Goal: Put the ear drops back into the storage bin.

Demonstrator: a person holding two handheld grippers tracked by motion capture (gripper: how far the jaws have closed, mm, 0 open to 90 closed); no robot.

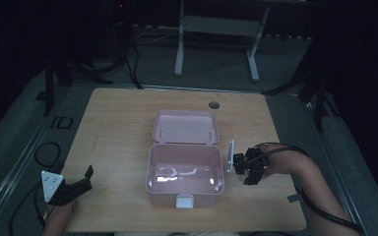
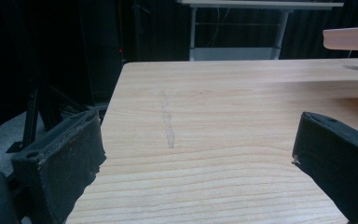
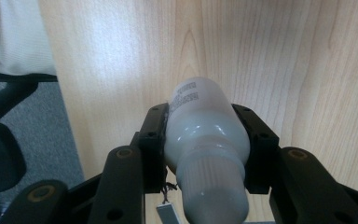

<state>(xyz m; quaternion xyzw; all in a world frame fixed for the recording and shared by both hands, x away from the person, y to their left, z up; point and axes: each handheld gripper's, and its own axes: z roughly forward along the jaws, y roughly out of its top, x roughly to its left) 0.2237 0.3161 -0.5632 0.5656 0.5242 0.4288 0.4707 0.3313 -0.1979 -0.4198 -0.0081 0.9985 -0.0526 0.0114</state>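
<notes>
While the right gripper [image 3: 207, 144] clamps a white bottle [image 3: 204, 140] between its jaws, above the wooden table [image 1: 118, 128] just right of the open pink box [image 1: 185, 169], the left gripper [image 1: 74, 189] rests well left of that box, jaws apart around nothing.

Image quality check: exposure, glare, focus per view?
High view: dim, surroundings nearly black, glare patches on the pink box floor. Left gripper view: table evenly lit, near jaws soft. Right gripper view: bright, highlights on the white bottle, its cap end blurred.
</notes>
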